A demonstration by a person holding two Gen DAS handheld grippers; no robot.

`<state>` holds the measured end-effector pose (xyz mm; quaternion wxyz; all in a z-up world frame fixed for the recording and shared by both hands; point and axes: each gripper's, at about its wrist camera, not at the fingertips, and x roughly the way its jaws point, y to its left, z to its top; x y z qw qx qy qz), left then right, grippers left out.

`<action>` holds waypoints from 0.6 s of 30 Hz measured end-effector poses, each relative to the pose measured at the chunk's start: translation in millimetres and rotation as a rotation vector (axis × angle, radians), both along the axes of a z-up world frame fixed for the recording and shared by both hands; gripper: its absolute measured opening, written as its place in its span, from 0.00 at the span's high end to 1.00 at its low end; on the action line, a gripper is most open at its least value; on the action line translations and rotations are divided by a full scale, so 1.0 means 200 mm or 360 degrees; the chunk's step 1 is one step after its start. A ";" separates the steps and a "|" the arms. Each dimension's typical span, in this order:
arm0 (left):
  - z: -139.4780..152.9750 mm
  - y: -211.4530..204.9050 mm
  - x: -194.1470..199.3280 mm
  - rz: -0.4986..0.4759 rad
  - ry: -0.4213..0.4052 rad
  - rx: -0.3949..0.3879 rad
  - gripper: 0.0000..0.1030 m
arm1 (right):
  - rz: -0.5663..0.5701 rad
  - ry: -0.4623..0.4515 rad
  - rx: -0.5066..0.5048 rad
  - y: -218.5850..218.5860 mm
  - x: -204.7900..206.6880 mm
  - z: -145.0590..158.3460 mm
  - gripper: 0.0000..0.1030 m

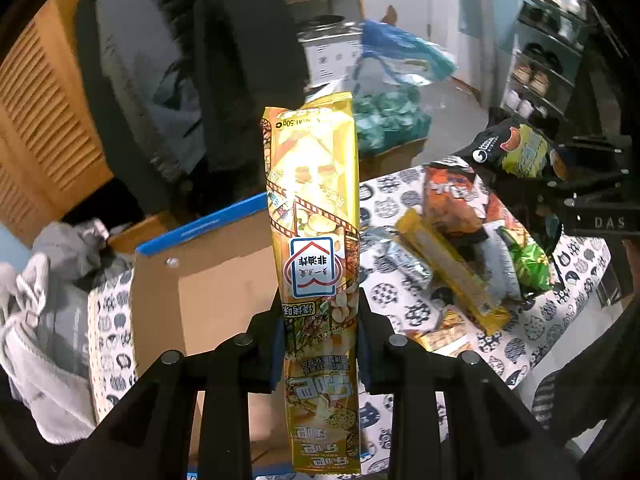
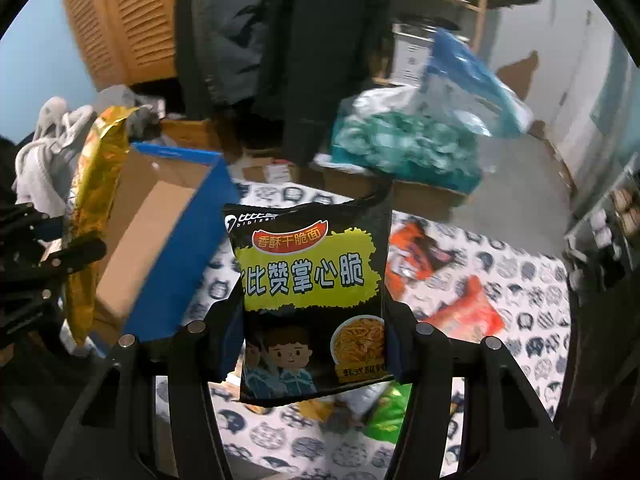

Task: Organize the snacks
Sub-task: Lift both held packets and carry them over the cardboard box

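My left gripper (image 1: pixel 318 312) is shut on a long yellow snack pack (image 1: pixel 312 208), held upright above the open cardboard box with blue edges (image 1: pixel 208 276). In the right wrist view the same yellow pack (image 2: pixel 94 200) shows at the left over the box (image 2: pixel 168 232). My right gripper (image 2: pixel 312 320) is shut on a black noodle snack bag (image 2: pixel 312 280), lifted above the patterned tablecloth (image 2: pixel 528 320). That black bag also shows in the left wrist view (image 1: pixel 508 148) at the upper right.
Loose snacks lie on the cloth: an orange bag (image 1: pixel 452 200), a long yellow bar (image 1: pixel 452 268), a green pack (image 1: pixel 524 260), a silver pack (image 1: pixel 408 264). Grey clothing (image 1: pixel 52 300) lies left of the box. A teal plastic bag (image 2: pixel 408 148) sits beyond the table.
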<state>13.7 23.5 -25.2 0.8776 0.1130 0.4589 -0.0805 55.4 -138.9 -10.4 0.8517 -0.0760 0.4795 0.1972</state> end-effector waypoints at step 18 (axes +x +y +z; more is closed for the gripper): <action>-0.20 0.53 0.00 0.0332 0.0053 -0.0024 0.72 | 0.0361 0.0111 0.0078 0.74 0.04 -0.10 0.45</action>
